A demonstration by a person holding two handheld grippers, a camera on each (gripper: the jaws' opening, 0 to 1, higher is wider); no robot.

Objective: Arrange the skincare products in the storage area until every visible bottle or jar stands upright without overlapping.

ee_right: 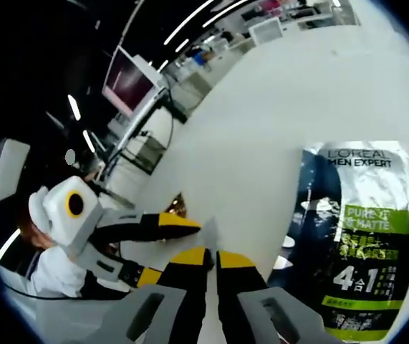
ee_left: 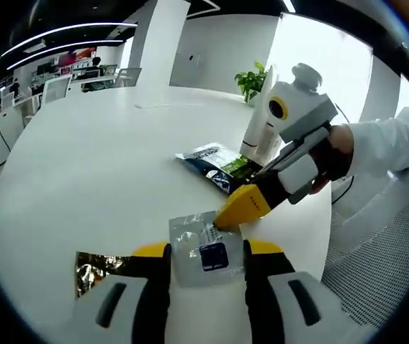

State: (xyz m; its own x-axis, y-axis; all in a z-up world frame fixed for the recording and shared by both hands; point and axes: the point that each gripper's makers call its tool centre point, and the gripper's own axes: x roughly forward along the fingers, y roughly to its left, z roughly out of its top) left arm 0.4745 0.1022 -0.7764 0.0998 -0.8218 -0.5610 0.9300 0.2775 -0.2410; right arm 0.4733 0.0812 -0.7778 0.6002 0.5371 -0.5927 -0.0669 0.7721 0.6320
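A silver sachet [ee_left: 203,249] with a dark blue square lies between the two yellow-tipped jaws of my left gripper [ee_left: 208,249], which stand wide apart at its side edges. My right gripper [ee_left: 227,218] reaches in from the right and pinches the sachet's top right corner. In the right gripper view my right gripper [ee_right: 213,258] has its jaws nearly together on the thin sachet edge [ee_right: 209,233]. The left gripper [ee_right: 172,247] shows there at the left. A white bottle [ee_left: 260,136] stands upright behind the right gripper.
A dark L'Oreal Men Expert packet [ee_left: 218,166] [ee_right: 362,236] lies flat on the round white table [ee_left: 97,165]. A gold foil sachet [ee_left: 93,269] lies left of my left jaw. A potted plant [ee_left: 251,80] stands at the far edge. A person's white sleeve [ee_left: 390,150] is at the right.
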